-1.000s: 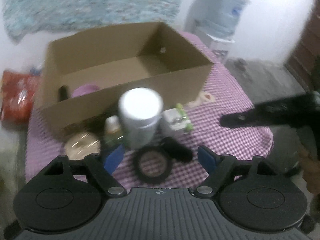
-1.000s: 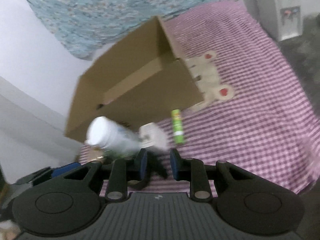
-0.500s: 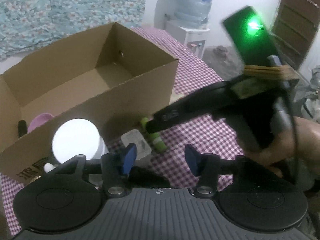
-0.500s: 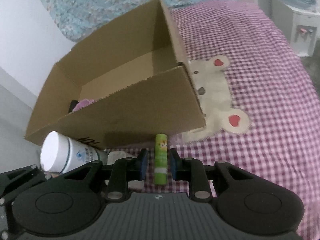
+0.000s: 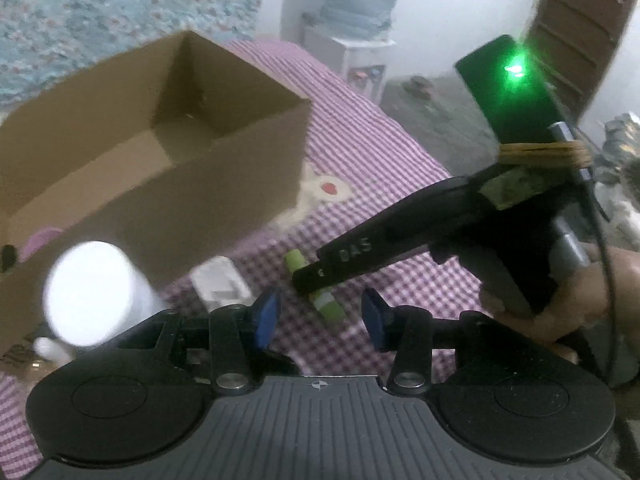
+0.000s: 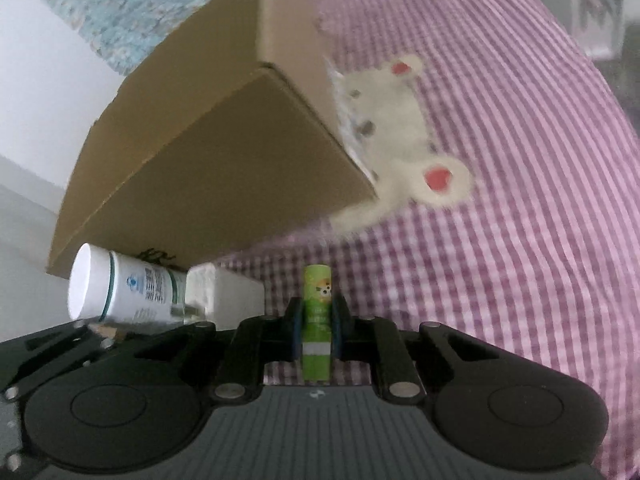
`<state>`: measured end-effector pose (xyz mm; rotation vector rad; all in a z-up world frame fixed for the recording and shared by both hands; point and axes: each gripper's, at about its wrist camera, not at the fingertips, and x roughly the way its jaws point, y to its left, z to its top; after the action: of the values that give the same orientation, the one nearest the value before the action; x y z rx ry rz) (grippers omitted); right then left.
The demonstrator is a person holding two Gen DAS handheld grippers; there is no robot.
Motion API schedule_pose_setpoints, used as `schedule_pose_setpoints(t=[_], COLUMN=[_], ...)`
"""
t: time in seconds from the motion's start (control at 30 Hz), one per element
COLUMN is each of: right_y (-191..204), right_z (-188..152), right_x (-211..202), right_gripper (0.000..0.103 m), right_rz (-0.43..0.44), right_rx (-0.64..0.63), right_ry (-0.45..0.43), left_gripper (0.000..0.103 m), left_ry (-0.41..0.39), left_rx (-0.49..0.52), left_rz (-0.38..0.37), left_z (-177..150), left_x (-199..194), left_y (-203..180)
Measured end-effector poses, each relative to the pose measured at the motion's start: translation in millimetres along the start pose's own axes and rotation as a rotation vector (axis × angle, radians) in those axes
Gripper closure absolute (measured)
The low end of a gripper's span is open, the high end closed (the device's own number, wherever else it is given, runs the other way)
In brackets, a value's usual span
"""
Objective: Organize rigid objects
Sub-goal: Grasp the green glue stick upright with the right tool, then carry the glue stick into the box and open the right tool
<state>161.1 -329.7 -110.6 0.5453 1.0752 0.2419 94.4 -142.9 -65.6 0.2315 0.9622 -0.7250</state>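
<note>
Two hand-held grippers work over a pink checked cloth (image 6: pixel 520 240) beside an open cardboard box (image 6: pixel 224 152). Right gripper (image 6: pixel 316 326): its blue pads now press both sides of a small green tube (image 6: pixel 317 320) with a cartoon label, which lies on the cloth just in front of the box. Half a second earlier the tube lay between the pads with a gap on either side; that gap has closed. The box wall fills more of the right wrist view than before, and the box interior no longer shows there.

Left gripper (image 5: pixel 320 320): its jaws are closing, much narrower than a second ago, and nothing sits between the blue pads except the cloth. In its view the right gripper reaches in from the right, its black finger lying across the green tube (image 5: pixel 316 280), with a green light glowing on the device strapped to its top. A hand (image 5: pixel 588 300) grips its handle.

Left of the tube stand a white block (image 6: pixel 228 296) and a white bottle (image 6: pixel 124 288) with a white cap, both just beside the box wall. A pink lid-like object (image 5: pixel 40 240) lies inside the box at its left end.
</note>
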Motion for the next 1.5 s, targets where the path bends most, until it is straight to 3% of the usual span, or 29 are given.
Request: schedule_pose_setpoints(t=[0.2, 0.4, 0.53, 0.77, 0.97, 1.1, 1.2, 1.23, 1.33, 1.5], right_y=[-26, -47, -58, -59, -44, -17, 13, 23, 59, 123], right_z=[-23, -34, -39, -34, -37, -34, -30, -28, -19, 9], right_x=[-18, -23, -29, -34, -56, -84, -108, -116, -133, -138], right_gripper=[0.087, 0.087, 0.087, 0.087, 0.087, 0.087, 0.087, 0.087, 0.087, 0.087], right_rz=[0.078, 0.14, 0.162, 0.18, 0.193, 0.193, 0.209, 0.229, 0.26, 0.338], right_rx=[0.125, 0.199, 0.214, 0.22, 0.204, 0.139, 0.07, 0.037, -0.04, -0.15], right_ry=[0.026, 0.025, 0.019, 0.011, -0.027, -0.079, -0.124, -0.088, -0.123, -0.112], left_gripper=[0.058, 0.06, 0.067, 0.081, 0.083, 0.082, 0.082, 0.082, 0.082, 0.082], left_ry=[0.097, 0.195, 0.236, 0.236, 0.181, 0.094, 0.007, -0.022, -0.097, -0.167], left_rx=[0.013, 0.03, 0.034, 0.058, 0.05, 0.061, 0.055, 0.046, 0.018, -0.071], left_rz=[-0.044, -0.011, 0.003, 0.025, 0.037, 0.063, 0.097, 0.109, 0.15, 0.21], left_z=[2, 3, 4, 8, 14, 19, 23, 24, 27, 36], left_x=[25, 46, 57, 58, 32, -3, -38, -51, -84, -125], left_y=[-15, -24, -23, -25, -26, -30, -27, -25, -13, 26])
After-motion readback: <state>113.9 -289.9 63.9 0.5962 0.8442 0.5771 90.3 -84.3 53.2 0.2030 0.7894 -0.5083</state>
